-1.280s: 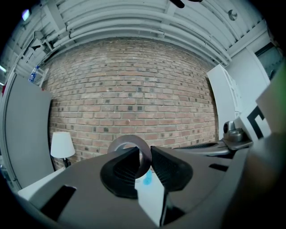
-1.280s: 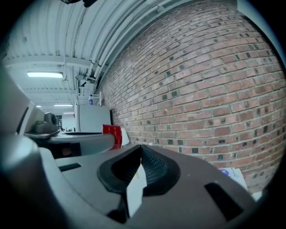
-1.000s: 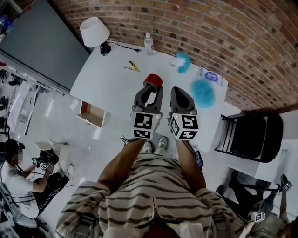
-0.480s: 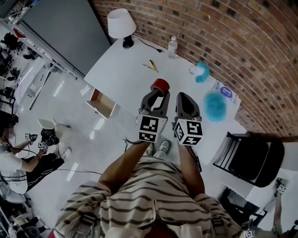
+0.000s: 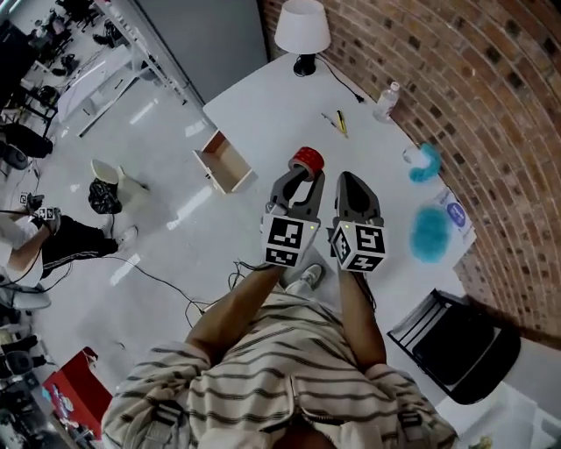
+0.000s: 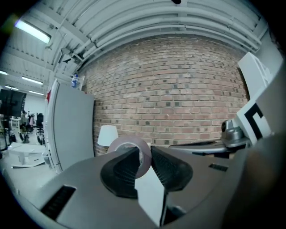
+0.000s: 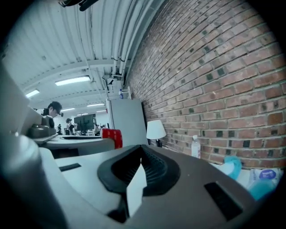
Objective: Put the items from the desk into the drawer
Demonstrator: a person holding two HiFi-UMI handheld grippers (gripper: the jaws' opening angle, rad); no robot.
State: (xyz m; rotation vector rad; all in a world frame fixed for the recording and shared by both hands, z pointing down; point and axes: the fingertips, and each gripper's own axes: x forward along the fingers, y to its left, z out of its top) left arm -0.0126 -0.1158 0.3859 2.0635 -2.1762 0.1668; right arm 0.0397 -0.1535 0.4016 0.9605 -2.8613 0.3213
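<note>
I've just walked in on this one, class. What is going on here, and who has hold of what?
A person stands at a white desk with a gripper in each hand. The left gripper is clamped on a red tape roll and holds it over the desk. The right gripper is shut and empty beside it. The drawer at the desk's side stands open. A lamp, a water bottle, pens and blue fluffy items are on the desk.

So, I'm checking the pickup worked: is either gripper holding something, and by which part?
The left gripper holds the red tape roll by its ring wall, pinched between the jaws. The right gripper is shut and empty.
</note>
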